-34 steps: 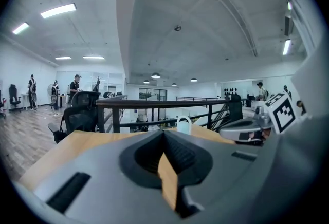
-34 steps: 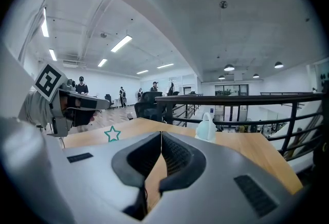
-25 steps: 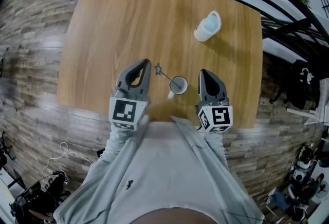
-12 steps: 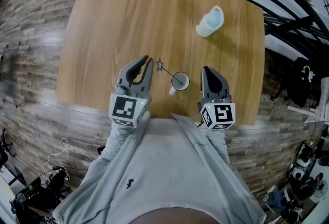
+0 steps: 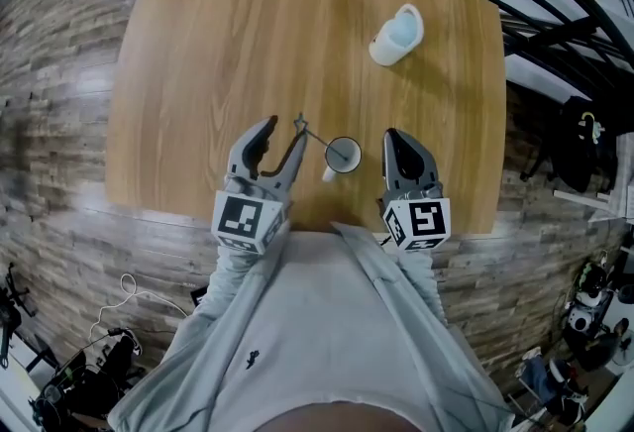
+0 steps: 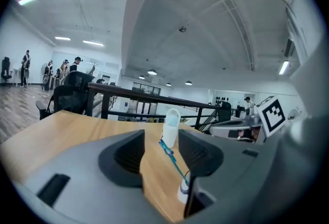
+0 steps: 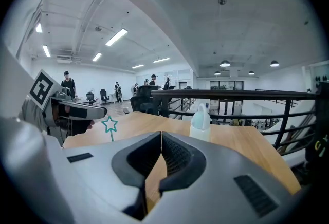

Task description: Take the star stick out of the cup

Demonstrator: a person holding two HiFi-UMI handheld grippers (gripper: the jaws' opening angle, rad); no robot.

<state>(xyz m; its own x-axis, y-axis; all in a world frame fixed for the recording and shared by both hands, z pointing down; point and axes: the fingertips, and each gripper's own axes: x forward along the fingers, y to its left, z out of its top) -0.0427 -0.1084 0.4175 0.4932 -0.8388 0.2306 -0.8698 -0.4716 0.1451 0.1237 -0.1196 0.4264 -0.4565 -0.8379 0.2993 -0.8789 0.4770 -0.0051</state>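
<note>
1. The star stick [image 5: 315, 139] stands slanted in the small white cup [image 5: 343, 156] near the front edge of the worktop [image 5: 218, 44]. Its star end is up and leans toward the left tongs [image 5: 283, 130].
2. It looks thin, light and fairly stiff — a gentle pinch on the shaft just below the star should hold it. The cup looks light too, so a sideways tug would likely tip it; a lift along the stick's own slant seems safer.
3. The left tongs stand apart with the star end between them, not closed on it. The right tongs [image 5: 393, 138] are pressed together and empty, just right of the cup.
4. The left gripper view shows what the head view cannot — the stick running between the jaws down to the cup [image 6: 183, 193], with a white bottle [image 6: 171, 126] behind. The right gripper view shows the star's outline plainly, but not the cup.
</note>
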